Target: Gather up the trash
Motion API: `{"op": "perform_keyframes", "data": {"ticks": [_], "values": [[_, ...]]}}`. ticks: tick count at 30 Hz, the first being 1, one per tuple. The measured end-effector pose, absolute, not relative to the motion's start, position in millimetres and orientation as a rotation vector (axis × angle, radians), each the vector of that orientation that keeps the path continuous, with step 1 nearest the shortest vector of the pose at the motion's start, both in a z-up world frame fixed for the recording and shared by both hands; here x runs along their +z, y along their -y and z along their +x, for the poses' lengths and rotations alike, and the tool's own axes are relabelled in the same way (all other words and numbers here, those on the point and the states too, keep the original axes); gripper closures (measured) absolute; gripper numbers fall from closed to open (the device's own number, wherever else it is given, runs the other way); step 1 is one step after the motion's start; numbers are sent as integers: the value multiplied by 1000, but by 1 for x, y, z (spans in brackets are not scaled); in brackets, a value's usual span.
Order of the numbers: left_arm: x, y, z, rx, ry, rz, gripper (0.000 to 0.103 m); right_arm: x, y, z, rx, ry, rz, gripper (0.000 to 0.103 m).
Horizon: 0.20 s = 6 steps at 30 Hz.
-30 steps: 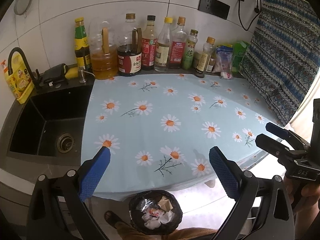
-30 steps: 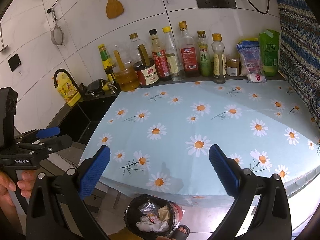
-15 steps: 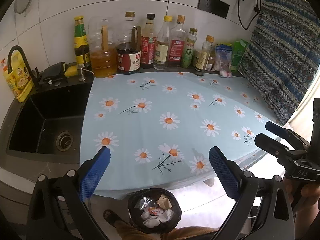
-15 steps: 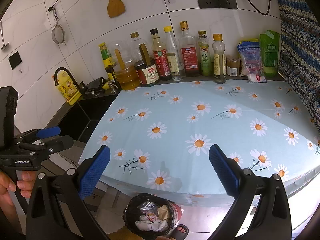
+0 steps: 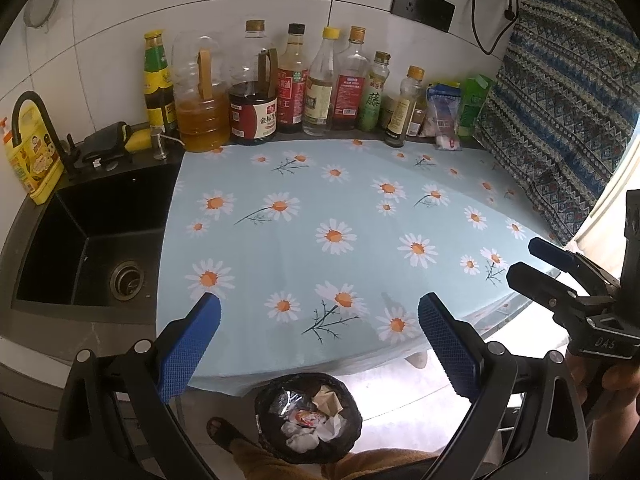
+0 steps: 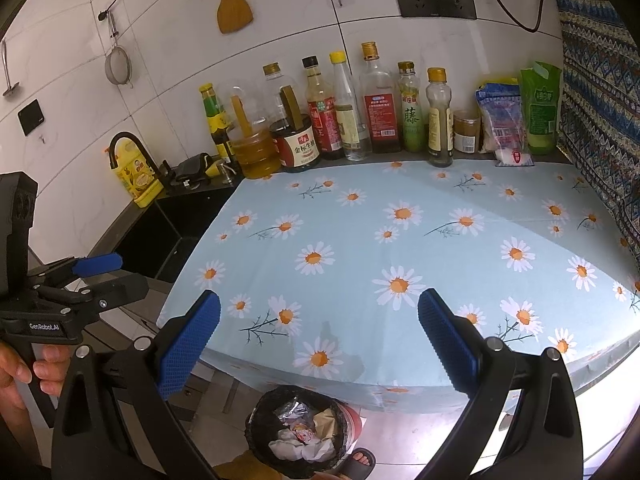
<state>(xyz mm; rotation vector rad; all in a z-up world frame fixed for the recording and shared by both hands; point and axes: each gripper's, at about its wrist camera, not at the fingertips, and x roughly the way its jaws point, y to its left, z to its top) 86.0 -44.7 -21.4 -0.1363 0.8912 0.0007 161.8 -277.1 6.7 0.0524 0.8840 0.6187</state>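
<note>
A black-lined trash bin stands on the floor below the counter's front edge, holding crumpled paper and wrappers. My left gripper is open above the counter's front edge, with nothing between its blue pads. My right gripper is open too and also holds nothing. Each gripper shows in the other's view: the right gripper at the right, the left gripper at the left, both held by hands. The daisy-print cloth on the counter carries no loose trash that I can see.
A row of sauce and oil bottles lines the back wall, with packets at its right end. A black sink lies left of the cloth. A patterned cloth hangs at the right. A sandalled foot stands beside the bin.
Both grippers have pulled back and risen slightly, so the counter sits a little farther off. Both stay open with nothing held.
</note>
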Motion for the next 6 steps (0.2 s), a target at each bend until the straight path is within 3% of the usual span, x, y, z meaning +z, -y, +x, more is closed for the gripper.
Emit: {"op": "perform_keyframes", "data": {"ticks": [6], "values": [[-22, 45, 87, 0, -896, -137, 7, 7, 279, 162, 613, -884, 56, 5]]}}
